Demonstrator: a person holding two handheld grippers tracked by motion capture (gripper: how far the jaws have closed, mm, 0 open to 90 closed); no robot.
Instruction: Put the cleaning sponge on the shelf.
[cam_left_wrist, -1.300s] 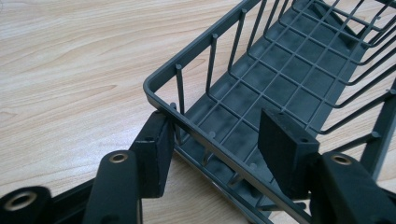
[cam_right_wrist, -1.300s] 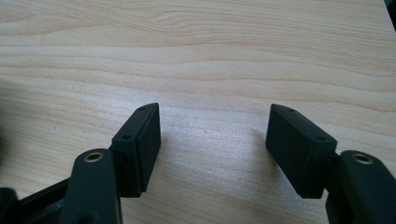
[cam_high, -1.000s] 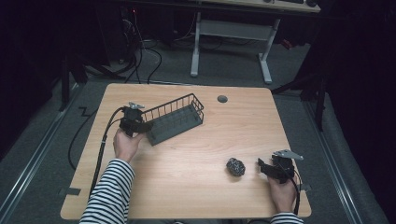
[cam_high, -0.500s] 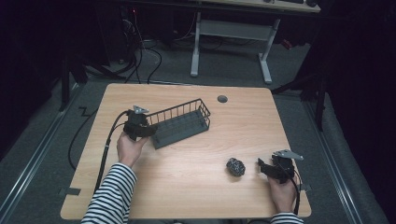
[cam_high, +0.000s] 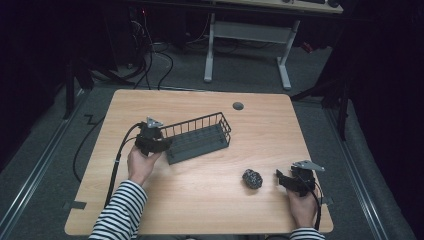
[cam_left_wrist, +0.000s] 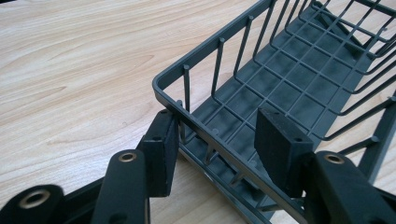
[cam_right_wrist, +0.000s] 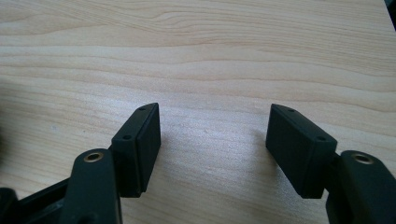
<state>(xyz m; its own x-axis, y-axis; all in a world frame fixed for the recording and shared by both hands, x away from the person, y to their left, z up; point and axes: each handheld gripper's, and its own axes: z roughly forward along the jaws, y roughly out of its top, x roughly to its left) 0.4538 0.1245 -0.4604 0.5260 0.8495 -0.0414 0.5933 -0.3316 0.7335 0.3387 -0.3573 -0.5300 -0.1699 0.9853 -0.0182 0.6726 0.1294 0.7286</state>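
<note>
A dark grey wire basket (cam_high: 197, 137) lies slantwise on the wooden table (cam_high: 200, 210), left of centre. My left gripper (cam_high: 161, 145) is at the basket's near left end. In the left gripper view the basket (cam_left_wrist: 299, 84) has its end rim between the jaws of this gripper (cam_left_wrist: 217, 126): one pad (cam_left_wrist: 161, 154) touches the rim from outside, while the other pad (cam_left_wrist: 280, 149) hangs inside, apart from it. A small dark lumpy object (cam_high: 252, 178) rests near the right front. My right gripper (cam_high: 281, 178) stands open just right of it, over bare wood (cam_right_wrist: 215, 126).
A round grey grommet (cam_high: 238, 106) sits in the table's far edge area. The left gripper's cable (cam_high: 120, 155) runs off the table's left side. A white desk frame (cam_high: 245, 30) and loose cables stand on the floor beyond.
My left gripper and the basket have shifted right and a little toward me together. The right gripper and the dark lump have stayed put.
</note>
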